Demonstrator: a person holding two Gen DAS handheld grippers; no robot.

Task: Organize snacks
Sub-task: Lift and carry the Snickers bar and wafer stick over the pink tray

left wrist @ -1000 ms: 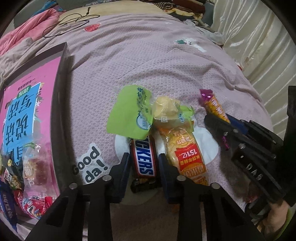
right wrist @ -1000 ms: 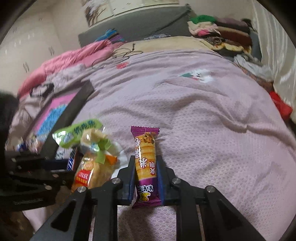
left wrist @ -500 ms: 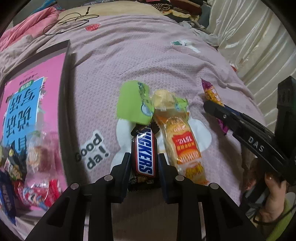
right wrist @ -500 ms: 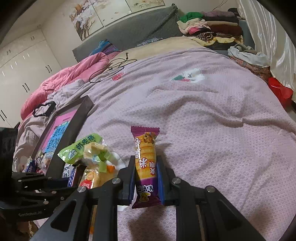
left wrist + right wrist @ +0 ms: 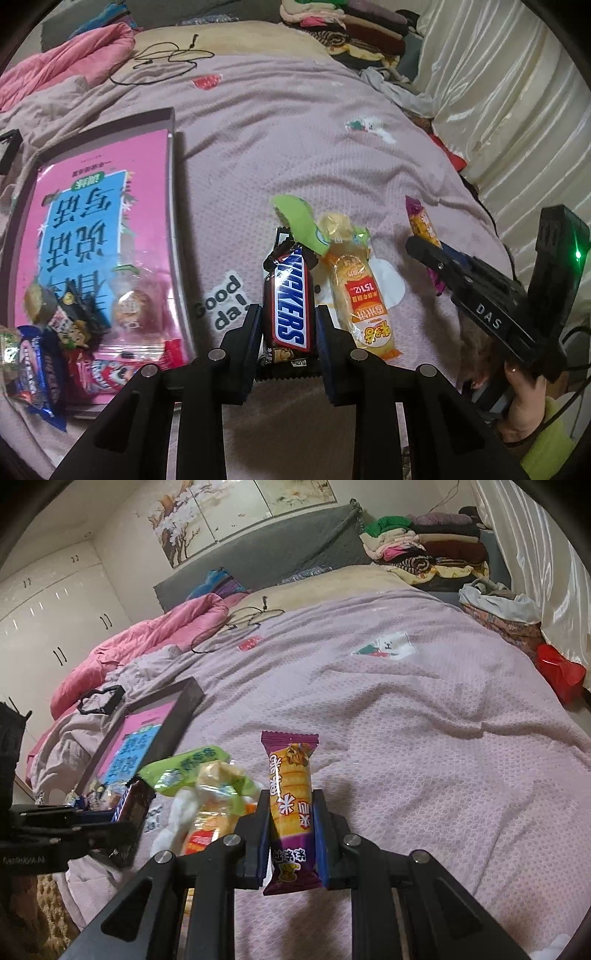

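**Both grippers holding a snack over the bed**

The left gripper [image 5: 289, 328] has its fingers [image 5: 248, 334] closed on a Snickers bar [image 5: 290, 295], pinched at its lower half, with the top end pointing away from the camera. In the right wrist view this bar looks raised off the bedspread [image 5: 277, 129].

The right gripper [image 5: 291, 834] has its fingers [image 5: 320, 834] closed on a purple-and-orange snack [image 5: 291, 805], held upright and gripped near its lower end. In the left wrist view the same snack [image 5: 421, 225] sticks out past the right gripper's tip.

On the bedspread just right of the Snickers lie an orange packet [image 5: 360, 302] and, touching its top end, a green packet [image 5: 301, 221]; a yellow-wrapped piece [image 5: 334, 225] sits at the junction of the two.

To the left stands a shallow box [image 5: 171, 206] lined with a pink-and-blue sheet [image 5: 92, 229]. Several snacks are piled at its near end, among them a blue packet [image 5: 37, 373] and a red one [image 5: 107, 373].
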